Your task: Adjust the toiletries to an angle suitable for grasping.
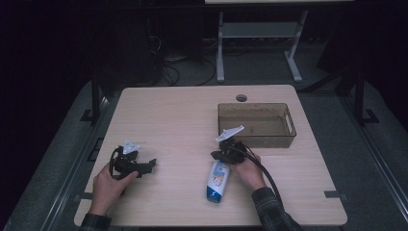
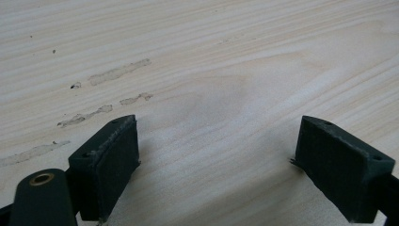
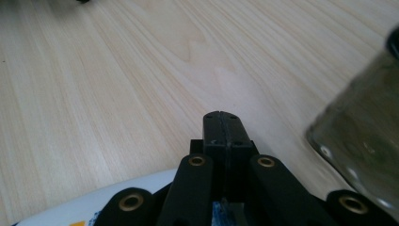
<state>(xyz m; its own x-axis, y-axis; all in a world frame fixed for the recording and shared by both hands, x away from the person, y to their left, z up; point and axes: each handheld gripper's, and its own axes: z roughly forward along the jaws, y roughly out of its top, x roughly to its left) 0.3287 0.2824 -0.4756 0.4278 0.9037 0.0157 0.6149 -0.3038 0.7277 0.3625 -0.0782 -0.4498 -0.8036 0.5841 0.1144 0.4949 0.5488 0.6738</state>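
A white tube with a blue end and an orange mark [image 1: 217, 181] lies on the wooden table [image 1: 183, 115], right of the middle near the front. My right gripper [image 1: 217, 155] sits just over the tube's far end. In the right gripper view its jaws [image 3: 221, 117] are pressed together with nothing between the pads, and the tube's white body [image 3: 89, 209] shows beneath them. My left gripper [image 1: 152, 164] rests low at the front left, held in a hand. Its jaws [image 2: 219, 129] stand wide apart over bare wood.
A clear brownish bin [image 1: 256, 124] stands at the back right of the table, close beyond my right gripper; its corner [image 3: 367, 136] is blurred in the right gripper view. A cable hole [image 1: 241, 97] lies near the far edge. Pale smears [image 2: 117, 73] mark the wood.
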